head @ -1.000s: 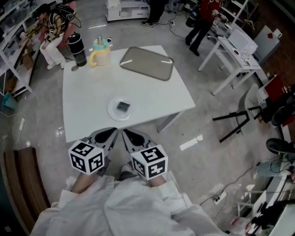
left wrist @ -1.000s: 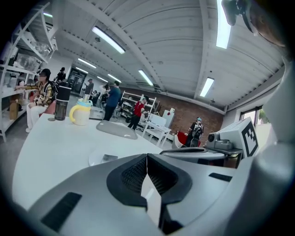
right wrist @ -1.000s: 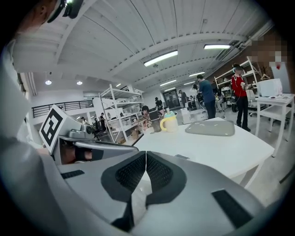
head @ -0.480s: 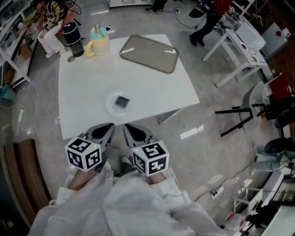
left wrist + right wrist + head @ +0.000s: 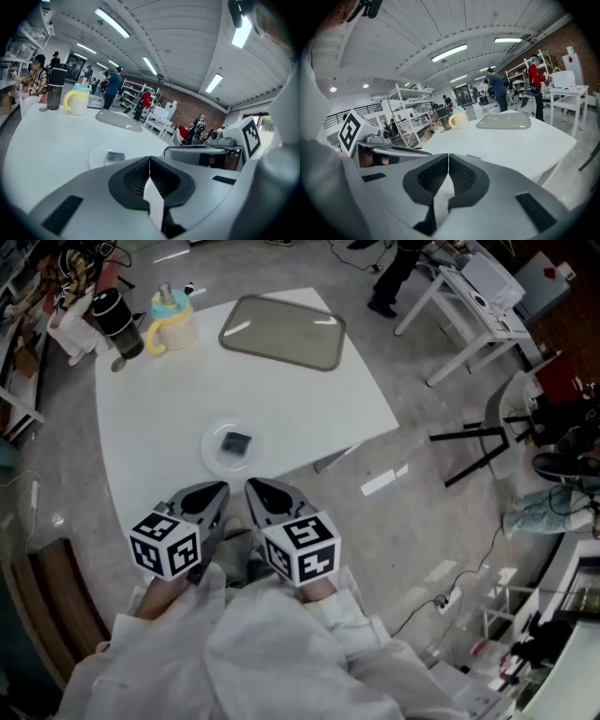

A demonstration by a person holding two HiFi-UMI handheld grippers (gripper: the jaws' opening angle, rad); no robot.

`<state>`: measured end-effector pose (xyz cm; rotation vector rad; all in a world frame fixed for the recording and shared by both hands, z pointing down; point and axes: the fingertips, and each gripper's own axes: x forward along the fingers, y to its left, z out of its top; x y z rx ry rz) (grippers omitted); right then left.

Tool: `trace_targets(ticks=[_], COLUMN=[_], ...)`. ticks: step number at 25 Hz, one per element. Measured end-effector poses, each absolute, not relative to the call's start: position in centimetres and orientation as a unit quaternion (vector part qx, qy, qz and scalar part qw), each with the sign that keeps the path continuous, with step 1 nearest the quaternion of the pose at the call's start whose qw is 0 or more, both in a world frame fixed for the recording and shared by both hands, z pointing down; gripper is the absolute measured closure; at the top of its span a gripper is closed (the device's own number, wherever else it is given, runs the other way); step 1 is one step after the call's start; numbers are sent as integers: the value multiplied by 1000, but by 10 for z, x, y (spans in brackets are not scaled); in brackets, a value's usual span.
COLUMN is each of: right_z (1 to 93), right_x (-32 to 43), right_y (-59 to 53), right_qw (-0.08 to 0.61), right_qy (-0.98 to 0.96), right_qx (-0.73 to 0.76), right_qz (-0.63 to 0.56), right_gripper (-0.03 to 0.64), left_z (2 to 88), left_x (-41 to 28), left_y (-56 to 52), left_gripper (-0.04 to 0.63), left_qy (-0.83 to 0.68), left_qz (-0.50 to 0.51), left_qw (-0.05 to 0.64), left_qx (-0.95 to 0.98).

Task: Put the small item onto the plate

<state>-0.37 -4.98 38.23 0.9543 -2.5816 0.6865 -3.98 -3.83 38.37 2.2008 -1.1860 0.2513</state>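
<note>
A small dark square item (image 5: 236,442) lies on the round white plate (image 5: 212,457) near the front edge of the white table (image 5: 300,399). The left gripper view shows the same item (image 5: 114,156) on the plate (image 5: 96,159). Both grippers hang side by side just off the table's near edge, close to the person's body. My left gripper (image 5: 221,487) is shut with nothing in it, its tips short of the plate. Beside it, my right gripper (image 5: 251,486) is shut and empty too. In each gripper view the jaws meet in a closed line.
A grey tray (image 5: 283,331) lies at the table's far side. A yellow lidded cup (image 5: 172,324) and a dark tumbler (image 5: 116,322) stand at the far left corner. White desks (image 5: 487,296), a chair (image 5: 497,432) and cables surround the table on the right.
The head view has shifted, so the table sits higher and further left in the picture. Both grippers stay shut and side by side at the table's near edge.
</note>
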Motion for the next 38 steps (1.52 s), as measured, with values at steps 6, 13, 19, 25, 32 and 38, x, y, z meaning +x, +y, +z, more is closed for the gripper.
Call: trace_targets(ticks=[6, 13, 19, 25, 32, 38], right_z=[387, 399, 403, 411, 416, 419], right_x=[-14, -26, -25, -21, -21, -14], right_y=[-71, -93, -118, -121, -124, -129], right_qw=[153, 161, 149, 149, 153, 163], right_qy=[-887, -875, -856, -845, -852, -854], right_qx=[358, 377, 418, 435, 416, 400], right_qz=[249, 258, 264, 273, 278, 288], right_gripper=[600, 600, 600, 600, 600, 600], left_z=[398, 408, 417, 425, 435, 437], left_x=[-64, -87, -104, -107, -109, -109], left_y=[-56, -78, -99, -107, -111, -112], left_gripper=[584, 584, 584, 584, 584, 584], left_qy=[-447, -434, -415, -404, -417, -434], left_qz=[123, 118, 126, 136, 137, 131], left_qw=[320, 339, 343, 350, 364, 374], left_qx=[826, 826, 833, 834, 821, 809])
